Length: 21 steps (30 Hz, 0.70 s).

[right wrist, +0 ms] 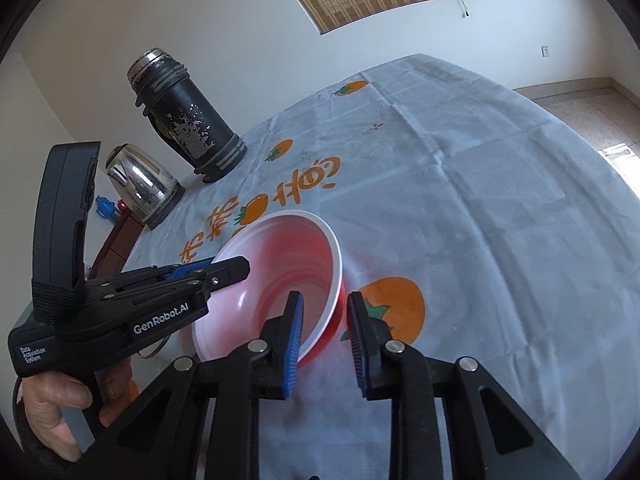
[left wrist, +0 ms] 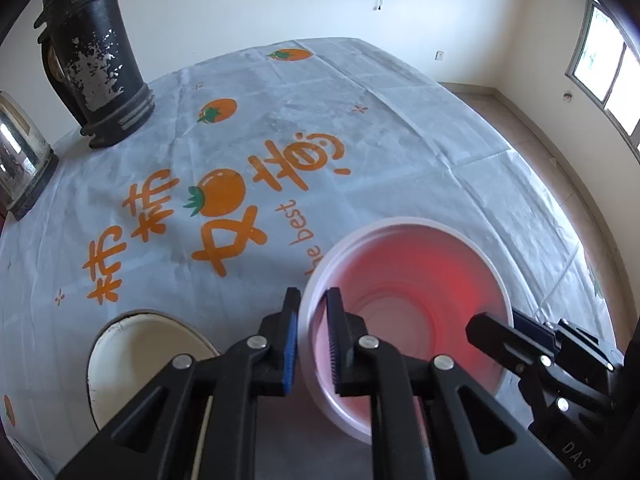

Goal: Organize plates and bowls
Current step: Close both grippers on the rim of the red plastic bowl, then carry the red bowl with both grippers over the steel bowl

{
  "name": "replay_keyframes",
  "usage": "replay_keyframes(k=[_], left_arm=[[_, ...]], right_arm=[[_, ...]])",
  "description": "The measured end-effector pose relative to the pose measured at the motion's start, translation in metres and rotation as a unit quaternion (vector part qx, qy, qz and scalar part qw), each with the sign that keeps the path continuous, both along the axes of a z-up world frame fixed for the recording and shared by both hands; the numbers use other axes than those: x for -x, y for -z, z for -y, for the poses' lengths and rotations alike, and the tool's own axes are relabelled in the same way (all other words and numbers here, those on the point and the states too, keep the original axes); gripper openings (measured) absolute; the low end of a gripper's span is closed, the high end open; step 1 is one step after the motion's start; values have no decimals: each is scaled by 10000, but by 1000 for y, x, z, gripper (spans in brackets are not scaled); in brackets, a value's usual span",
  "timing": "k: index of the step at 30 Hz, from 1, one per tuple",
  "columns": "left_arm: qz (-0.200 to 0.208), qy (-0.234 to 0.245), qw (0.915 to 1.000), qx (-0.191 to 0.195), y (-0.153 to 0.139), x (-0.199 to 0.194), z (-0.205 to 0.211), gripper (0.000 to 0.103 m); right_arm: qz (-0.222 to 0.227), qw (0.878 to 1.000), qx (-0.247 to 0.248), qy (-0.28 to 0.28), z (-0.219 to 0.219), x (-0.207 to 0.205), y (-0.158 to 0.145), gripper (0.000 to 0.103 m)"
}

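A red plastic bowl with a white inside [left wrist: 412,292] stands on the tablecloth; it also shows in the right wrist view [right wrist: 288,264]. My left gripper [left wrist: 314,336] straddles the bowl's near-left rim, one finger inside, one outside, with a narrow gap around the wall. My right gripper [right wrist: 326,340] straddles the bowl's right rim with its jaws wide apart. It shows in the left wrist view [left wrist: 504,328] at the bowl's right edge. A cream plate with a dark rim [left wrist: 140,356] lies left of the bowl.
A tall black thermos [left wrist: 94,64] and a steel kettle [left wrist: 20,160] stand at the table's far left; both show in the right wrist view, thermos [right wrist: 188,128] and kettle [right wrist: 140,184]. The tablecloth [left wrist: 360,152] drops off at the right edge.
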<state>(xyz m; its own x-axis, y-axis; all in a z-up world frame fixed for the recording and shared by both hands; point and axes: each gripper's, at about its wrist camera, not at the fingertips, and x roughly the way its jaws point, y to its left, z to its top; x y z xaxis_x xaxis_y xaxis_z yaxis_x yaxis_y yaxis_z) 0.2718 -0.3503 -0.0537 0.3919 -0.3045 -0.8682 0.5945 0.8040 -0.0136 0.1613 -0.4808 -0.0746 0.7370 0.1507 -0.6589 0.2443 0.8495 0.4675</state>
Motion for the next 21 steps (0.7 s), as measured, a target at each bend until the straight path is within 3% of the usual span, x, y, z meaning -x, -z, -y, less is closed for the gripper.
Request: replay_keyframes(k=[5, 8, 21], left_arm=[[-120, -45, 9996, 236, -5, 0, -5, 8], [58, 43, 9998, 199, -15, 9, -4, 7], [548, -6, 9980, 316, -62, 51, -38, 7]], right_arm=[[42, 9999, -119, 51, 4, 2, 2, 19], [112, 9994, -289, 137, 10, 7, 1, 15], [504, 9987, 8, 59, -21, 40, -52, 14]])
